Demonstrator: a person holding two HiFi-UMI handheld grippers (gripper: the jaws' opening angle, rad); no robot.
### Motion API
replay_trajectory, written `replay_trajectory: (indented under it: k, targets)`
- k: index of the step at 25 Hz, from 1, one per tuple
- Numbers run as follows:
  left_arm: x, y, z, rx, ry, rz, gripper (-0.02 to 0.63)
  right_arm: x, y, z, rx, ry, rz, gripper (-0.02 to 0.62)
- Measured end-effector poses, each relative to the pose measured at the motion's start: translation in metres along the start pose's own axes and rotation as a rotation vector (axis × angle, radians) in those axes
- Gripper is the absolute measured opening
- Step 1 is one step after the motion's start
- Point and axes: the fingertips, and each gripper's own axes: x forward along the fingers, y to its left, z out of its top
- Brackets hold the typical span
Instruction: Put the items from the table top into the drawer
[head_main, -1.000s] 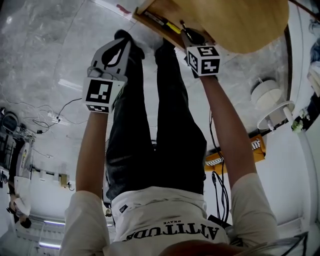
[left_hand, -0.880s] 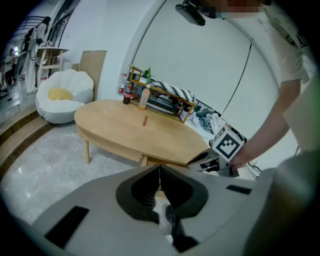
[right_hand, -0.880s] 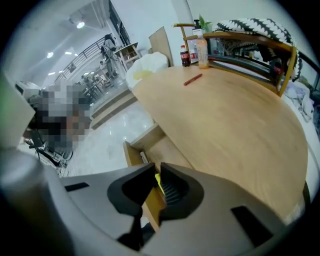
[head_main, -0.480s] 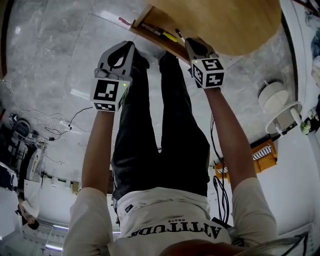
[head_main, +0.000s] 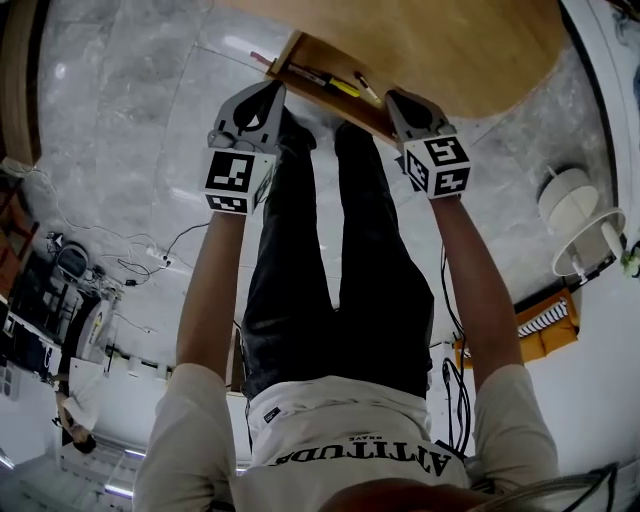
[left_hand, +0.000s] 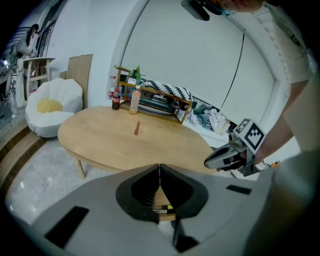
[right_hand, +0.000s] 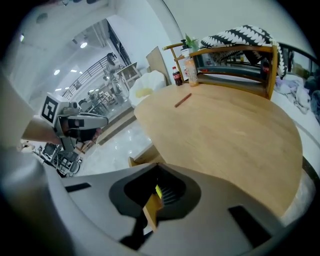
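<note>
Closing in the last moment, the right gripper (head_main: 395, 100) now has its jaws pressed together with nothing between them. Its tip is just at the near rim of the open drawer (head_main: 285, 52), where a yellow marker (head_main: 345, 88) and a dark pen (head_main: 305, 72) lie. The left gripper (head_main: 268, 92) is likewise pressed together and empty; against a second ago it has drawn nearer the drawer's corner, while the right one has lifted slightly off the drawer. A red pen (left_hand: 136, 128) lies on the table (left_hand: 100, 142) top, well apart from both.
</note>
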Motion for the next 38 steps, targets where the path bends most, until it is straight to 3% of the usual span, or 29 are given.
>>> replay_trajectory:
  k: [13, 25, 28, 38]
  targets:
    - [0.047, 0.004, 0.034, 0.052, -0.003, -0.049, 0.025, -0.014, -0.025, -0.002, 0.063, -0.041, 0.001, 0.018]
    - [0.11, 0.032, 0.07, 0.077, 0.014, 0.001, 0.026, -0.013, -0.049, 0.009, 0.089, -0.056, 0.014, 0.018]
    - [0.137, 0.041, 0.075, 0.08, 0.041, 0.017, 0.088, -0.011, -0.06, 0.013, 0.092, -0.063, 0.016, 0.019]
    - [0.226, 0.091, 0.094, 0.179, 0.15, 0.07, 0.127, -0.015, -0.088, 0.005, 0.105, -0.064, 0.021, 0.018]
